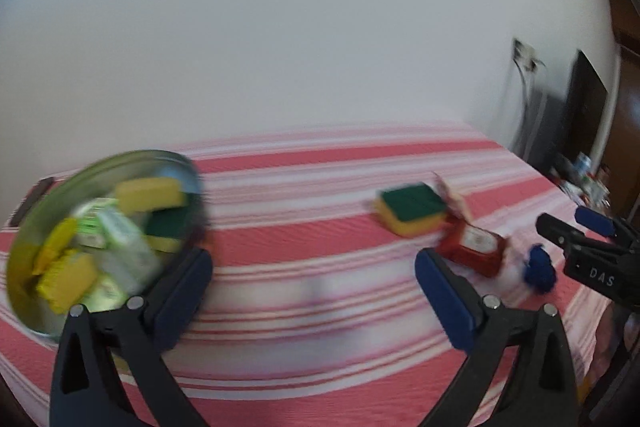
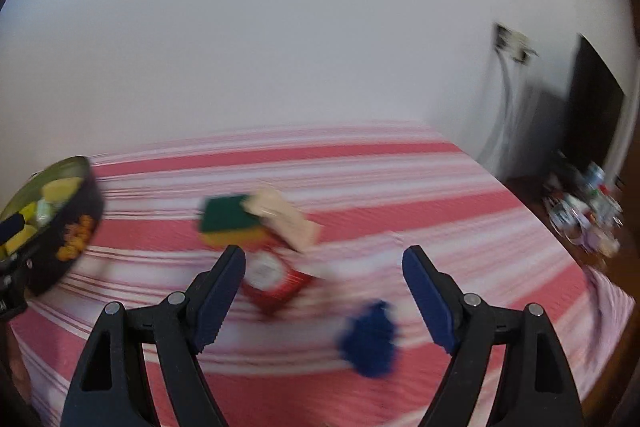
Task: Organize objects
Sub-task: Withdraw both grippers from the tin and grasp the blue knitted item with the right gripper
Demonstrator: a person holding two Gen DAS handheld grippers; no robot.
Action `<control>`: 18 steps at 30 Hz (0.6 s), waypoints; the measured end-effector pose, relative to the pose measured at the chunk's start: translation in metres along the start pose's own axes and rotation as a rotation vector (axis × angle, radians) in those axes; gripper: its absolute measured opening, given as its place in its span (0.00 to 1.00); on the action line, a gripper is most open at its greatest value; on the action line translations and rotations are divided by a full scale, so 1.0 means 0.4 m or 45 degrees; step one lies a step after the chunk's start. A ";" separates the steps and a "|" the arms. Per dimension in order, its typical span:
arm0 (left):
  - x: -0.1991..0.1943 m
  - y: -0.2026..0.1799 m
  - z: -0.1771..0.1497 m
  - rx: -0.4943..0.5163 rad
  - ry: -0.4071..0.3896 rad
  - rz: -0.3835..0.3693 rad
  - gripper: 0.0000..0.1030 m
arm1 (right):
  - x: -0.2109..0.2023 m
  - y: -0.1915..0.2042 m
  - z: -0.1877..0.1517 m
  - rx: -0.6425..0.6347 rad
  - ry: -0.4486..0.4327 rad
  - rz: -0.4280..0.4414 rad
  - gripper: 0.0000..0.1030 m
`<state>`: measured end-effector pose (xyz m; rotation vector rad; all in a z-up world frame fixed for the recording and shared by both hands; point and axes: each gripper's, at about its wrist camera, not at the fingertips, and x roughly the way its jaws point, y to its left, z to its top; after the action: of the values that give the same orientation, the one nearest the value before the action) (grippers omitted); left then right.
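Both grippers, left gripper [image 1: 314, 269] and right gripper [image 2: 324, 269], stood wide open, empty. On the striped bedspread [image 2: 460, 187] lay a soft, light yellow-and-green foam sponge [image 2: 230, 223]; likely best gripped across its yellow sides.

Both my views are evenly lit by soft, dim daylight, with no glare or hard shadows. Motion blur smears the striped bedspread [image 1: 320, 219] and the bowl [image 1: 44, 227] at left, and black fisheye corners bend the edges.
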<state>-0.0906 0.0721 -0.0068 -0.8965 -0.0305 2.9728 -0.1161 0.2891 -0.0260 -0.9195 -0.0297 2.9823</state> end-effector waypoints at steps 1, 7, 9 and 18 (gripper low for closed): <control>0.005 -0.019 -0.004 0.009 0.007 -0.008 0.99 | 0.000 -0.020 -0.003 0.008 0.014 -0.010 0.80; 0.048 -0.076 -0.003 0.019 0.062 -0.027 0.99 | 0.052 -0.066 -0.042 0.037 0.109 -0.025 0.80; 0.067 -0.090 0.000 0.017 0.092 -0.036 0.99 | 0.060 -0.067 -0.048 0.036 0.134 -0.017 0.80; 0.104 -0.144 -0.010 0.044 0.139 -0.061 0.99 | 0.106 -0.074 -0.082 0.026 0.264 0.020 0.51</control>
<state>-0.1214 0.1315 -0.0312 -1.0367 0.0025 2.8667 -0.1322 0.3201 -0.0763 -1.2260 0.0117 2.8778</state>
